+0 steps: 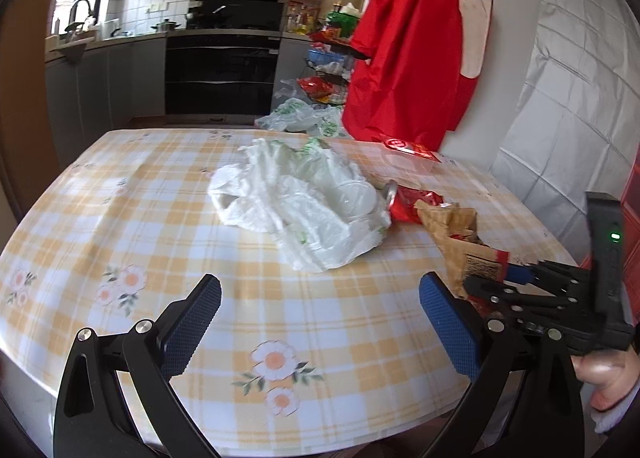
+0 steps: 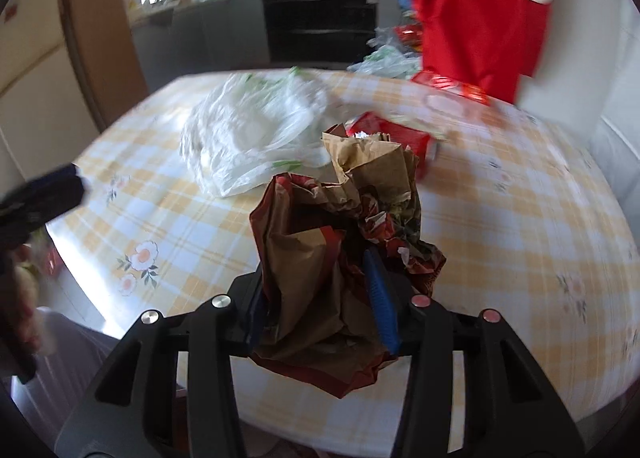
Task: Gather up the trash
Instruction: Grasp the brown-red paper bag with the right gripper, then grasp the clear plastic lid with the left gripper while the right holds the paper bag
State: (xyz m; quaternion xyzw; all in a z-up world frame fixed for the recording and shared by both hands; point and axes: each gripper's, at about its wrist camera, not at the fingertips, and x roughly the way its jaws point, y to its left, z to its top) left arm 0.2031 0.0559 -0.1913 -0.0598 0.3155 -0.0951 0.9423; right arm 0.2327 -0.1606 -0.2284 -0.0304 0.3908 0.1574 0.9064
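My right gripper (image 2: 320, 298) is shut on a crumpled brown and red paper bag (image 2: 320, 258), held above the checked tablecloth (image 2: 520, 218). The left wrist view shows the same paper bag (image 1: 456, 230) at the right with the right gripper (image 1: 500, 278) clamped on its near end. My left gripper (image 1: 320, 290) stands open and empty over the near table. Beyond it lies a white plastic bag (image 1: 296, 202) with a clear plastic cup (image 1: 356, 198) in its folds. A crushed red can (image 1: 404, 202) lies against the bag's right side.
A flat red packet (image 1: 408, 148) lies at the far right of the table. A red cloth bag (image 1: 412, 38) hangs above that corner. More plastic bags (image 1: 300, 118) sit on the floor behind the table. A hand (image 1: 608, 374) shows at the right edge.
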